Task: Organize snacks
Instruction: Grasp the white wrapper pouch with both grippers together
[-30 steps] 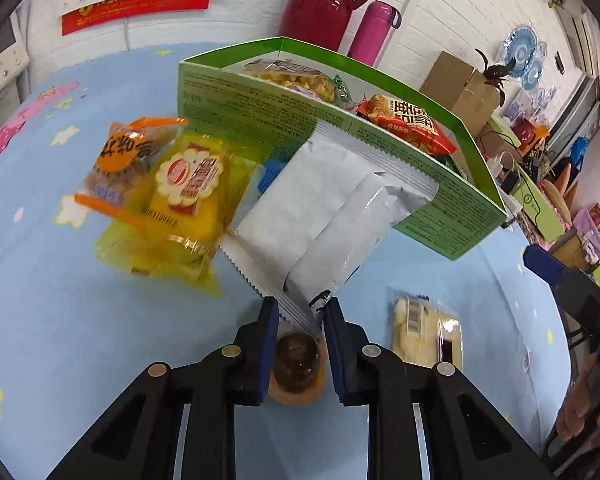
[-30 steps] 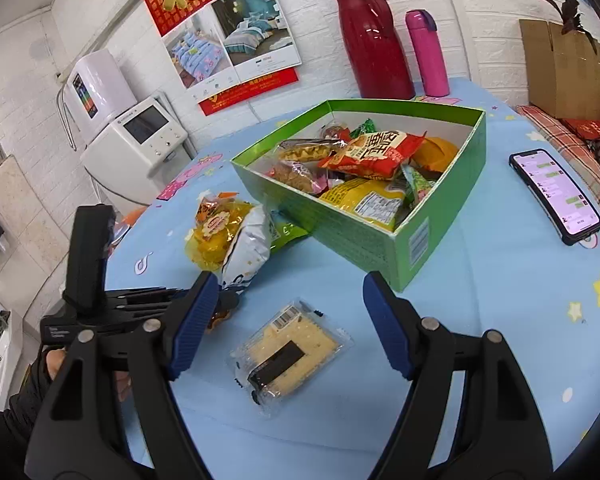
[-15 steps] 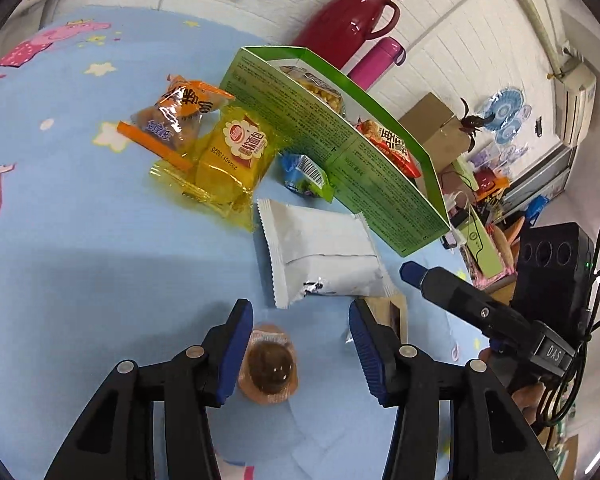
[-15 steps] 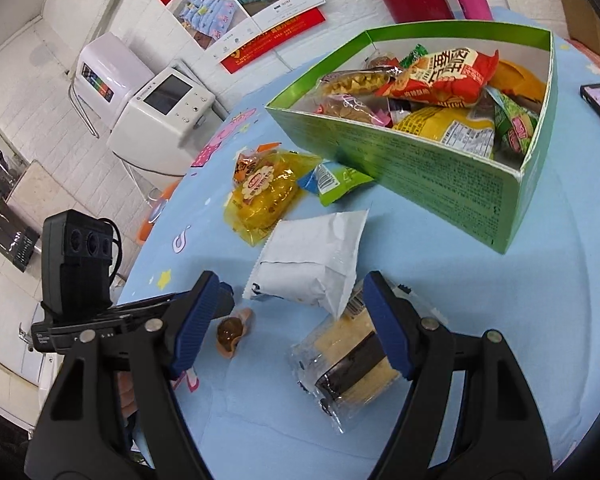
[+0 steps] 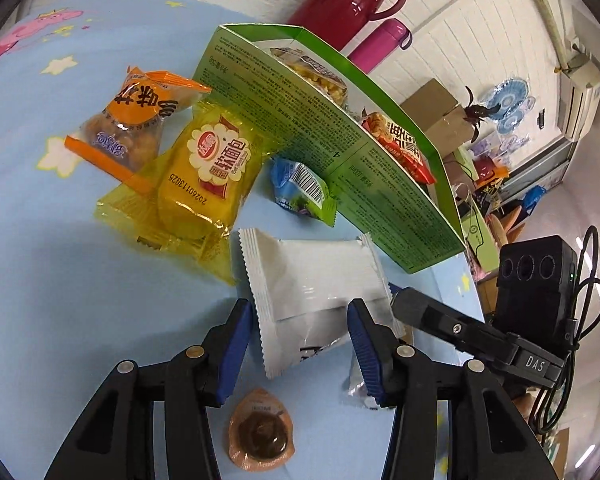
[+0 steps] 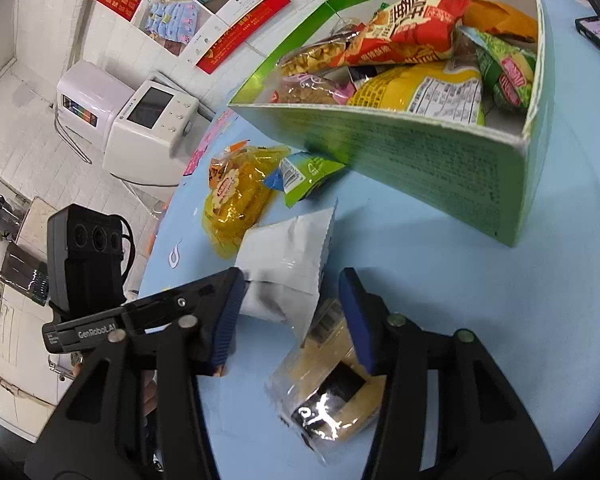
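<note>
Left claw (image 5: 300, 340): spread wide and empty; a second ago it pinched the white pack, so that pack has been let go.
Right claw (image 6: 292, 316): also spread and empty, lowered over the biscuit pack (image 6: 332, 396), which lies between its fingers.
Jelly cup (image 5: 260, 436): nearest, flat on the blue bench (image 5: 60, 320), just under the left claw.
White pack (image 5: 312, 280): now lying flat on the bench between the claws, one corner over the biscuit pack; its long axis runs from the left claw toward the box, crimped ends left and right.
Meaning: the white pack has not reached the box; a fresh grasp seems needed.
Yellow pack (image 5: 208, 176): farther off, long axis slanting toward the box.
Orange pack (image 5: 136, 124): touching the yellow one.
Small green-blue pack (image 5: 300, 192): against the box wall.
Green box (image 6: 420, 152): farthest, open, already holding several snacks.
</note>
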### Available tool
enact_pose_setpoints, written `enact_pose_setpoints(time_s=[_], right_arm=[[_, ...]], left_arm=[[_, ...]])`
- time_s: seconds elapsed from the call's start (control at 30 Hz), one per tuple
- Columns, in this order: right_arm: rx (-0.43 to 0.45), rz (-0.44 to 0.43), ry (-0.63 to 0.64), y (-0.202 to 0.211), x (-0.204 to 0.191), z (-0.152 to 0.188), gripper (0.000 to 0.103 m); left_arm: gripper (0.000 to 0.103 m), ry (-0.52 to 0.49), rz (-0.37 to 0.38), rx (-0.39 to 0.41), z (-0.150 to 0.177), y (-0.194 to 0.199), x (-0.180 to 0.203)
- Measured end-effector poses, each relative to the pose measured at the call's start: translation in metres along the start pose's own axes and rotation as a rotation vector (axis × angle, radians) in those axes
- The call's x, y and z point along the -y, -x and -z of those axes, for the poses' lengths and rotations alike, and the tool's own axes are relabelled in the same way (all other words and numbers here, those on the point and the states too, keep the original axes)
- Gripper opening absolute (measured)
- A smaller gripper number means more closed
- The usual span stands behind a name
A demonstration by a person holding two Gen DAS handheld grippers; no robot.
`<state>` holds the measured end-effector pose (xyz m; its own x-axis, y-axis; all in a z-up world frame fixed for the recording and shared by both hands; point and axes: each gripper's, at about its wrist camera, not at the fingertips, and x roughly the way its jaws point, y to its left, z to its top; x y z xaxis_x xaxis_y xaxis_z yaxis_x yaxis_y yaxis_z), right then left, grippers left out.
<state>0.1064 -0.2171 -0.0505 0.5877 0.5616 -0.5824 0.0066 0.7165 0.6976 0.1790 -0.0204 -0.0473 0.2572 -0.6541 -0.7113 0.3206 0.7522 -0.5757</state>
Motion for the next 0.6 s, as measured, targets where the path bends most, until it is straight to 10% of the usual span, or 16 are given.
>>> enact_pose_setpoints(time_s=[0.13, 0.6], right_arm=[[-0.018, 0.001, 0.010, -0.007, 0.000, 0.003, 0.028], [0.125, 0.005, 0.106, 0.042, -0.036, -0.007, 0.027]], left_arm=[[0.040, -0.020, -0.022, 0.002, -0.001, -0.005, 0.008], [0.034, -0.102, 0.008, 0.086, -0.011, 0.031, 0.058]])
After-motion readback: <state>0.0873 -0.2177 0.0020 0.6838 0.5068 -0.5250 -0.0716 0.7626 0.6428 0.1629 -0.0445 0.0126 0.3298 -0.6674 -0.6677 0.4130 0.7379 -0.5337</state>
